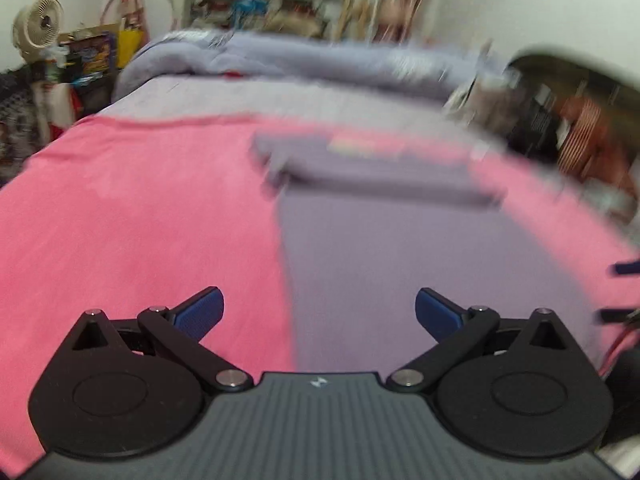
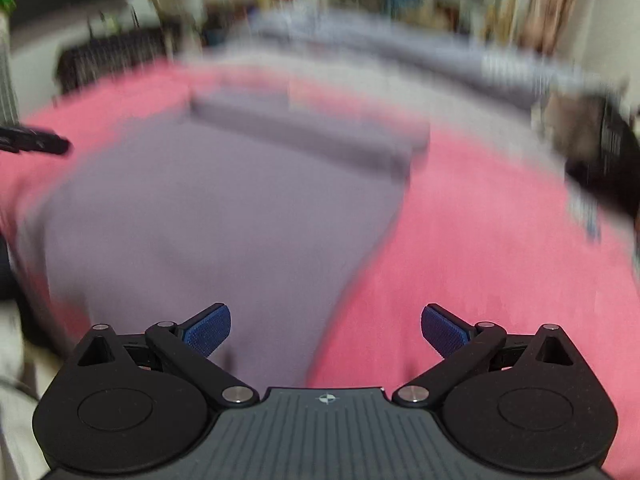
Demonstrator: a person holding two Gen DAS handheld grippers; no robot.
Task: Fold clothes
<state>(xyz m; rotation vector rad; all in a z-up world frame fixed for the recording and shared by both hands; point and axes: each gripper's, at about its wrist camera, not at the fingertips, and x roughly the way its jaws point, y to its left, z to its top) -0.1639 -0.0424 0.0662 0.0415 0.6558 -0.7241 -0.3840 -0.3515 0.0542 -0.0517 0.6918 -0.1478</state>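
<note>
A purple garment (image 1: 420, 248) lies flat on a pink sheet (image 1: 140, 220), with a folded-over band across its far end (image 1: 372, 172). It also shows in the right wrist view (image 2: 208, 216) on the same pink sheet (image 2: 500, 260). My left gripper (image 1: 319, 312) is open and empty, above the garment's left edge near its near end. My right gripper (image 2: 326, 326) is open and empty, above the garment's right edge. Both views are blurred by motion.
The sheet covers a bed with a bunched grey-blue duvet (image 1: 300, 60) at the far end. A fan (image 1: 38, 26) and clutter stand at the left. Dark shelves (image 1: 580, 132) stand at the right. The other gripper shows at the left edge (image 2: 32, 142).
</note>
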